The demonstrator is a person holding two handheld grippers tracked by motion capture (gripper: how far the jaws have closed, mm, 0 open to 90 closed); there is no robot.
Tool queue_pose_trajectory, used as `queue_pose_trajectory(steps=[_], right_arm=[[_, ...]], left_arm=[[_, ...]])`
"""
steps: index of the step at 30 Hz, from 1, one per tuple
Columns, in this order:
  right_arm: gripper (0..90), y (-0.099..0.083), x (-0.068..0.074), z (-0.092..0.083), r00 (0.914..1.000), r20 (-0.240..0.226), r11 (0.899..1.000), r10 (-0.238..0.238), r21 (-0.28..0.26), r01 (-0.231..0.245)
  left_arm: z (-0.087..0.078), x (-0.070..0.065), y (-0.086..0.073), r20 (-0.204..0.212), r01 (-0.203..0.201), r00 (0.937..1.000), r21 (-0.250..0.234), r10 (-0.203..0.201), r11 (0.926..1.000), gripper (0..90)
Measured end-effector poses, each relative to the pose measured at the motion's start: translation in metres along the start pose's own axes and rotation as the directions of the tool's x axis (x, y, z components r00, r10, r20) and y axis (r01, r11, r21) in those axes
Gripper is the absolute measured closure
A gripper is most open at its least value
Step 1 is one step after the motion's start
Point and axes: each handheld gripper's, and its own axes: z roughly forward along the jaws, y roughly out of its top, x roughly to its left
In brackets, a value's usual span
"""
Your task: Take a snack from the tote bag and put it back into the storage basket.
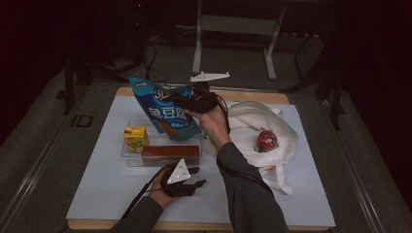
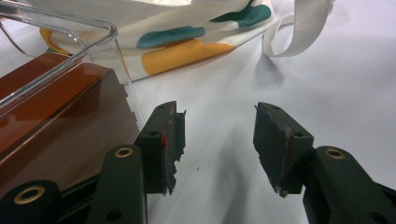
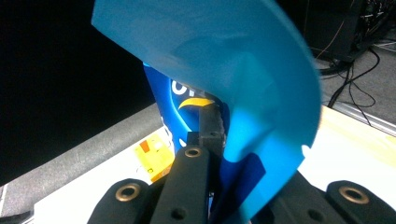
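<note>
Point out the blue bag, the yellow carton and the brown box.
blue bag (image 1: 167,114), high view, middle of its printed front.
yellow carton (image 1: 135,138), high view, its front face.
brown box (image 1: 170,155), high view, its long side.

Tray (image 1: 127,151) as landmark: carton (image 1: 135,138) inside at left, box (image 1: 170,155) inside along its near edge. Bag (image 1: 167,109) above its far right. Tote (image 1: 252,127) right of tray, ball (image 1: 266,140) on it.

You see the high view dim and grainy, the room beyond the desk (image 1: 111,194) nearly black. Ahead of your left tool (image 2: 219,140) the desk is brightly, evenly lit, with soft shadows under its jaws. At your right tool (image 3: 219,140) the blue bag (image 3: 243,93) looms close, blurred, against darkness.
</note>
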Motion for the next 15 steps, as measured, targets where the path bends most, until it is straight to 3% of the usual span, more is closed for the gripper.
queue_pose_trajectory(steps=[15], right_arm=[[89.2, -0.011, -0.003, 0.028, 0.9993, 0.001, 0.999, 0.038, 0.006, -0.038]], left_arm=[[0.000, 0.001, 0.000, 0.000, -0.006, 1.0000, 0.001, 0.006, 1.0000, 50.0]])
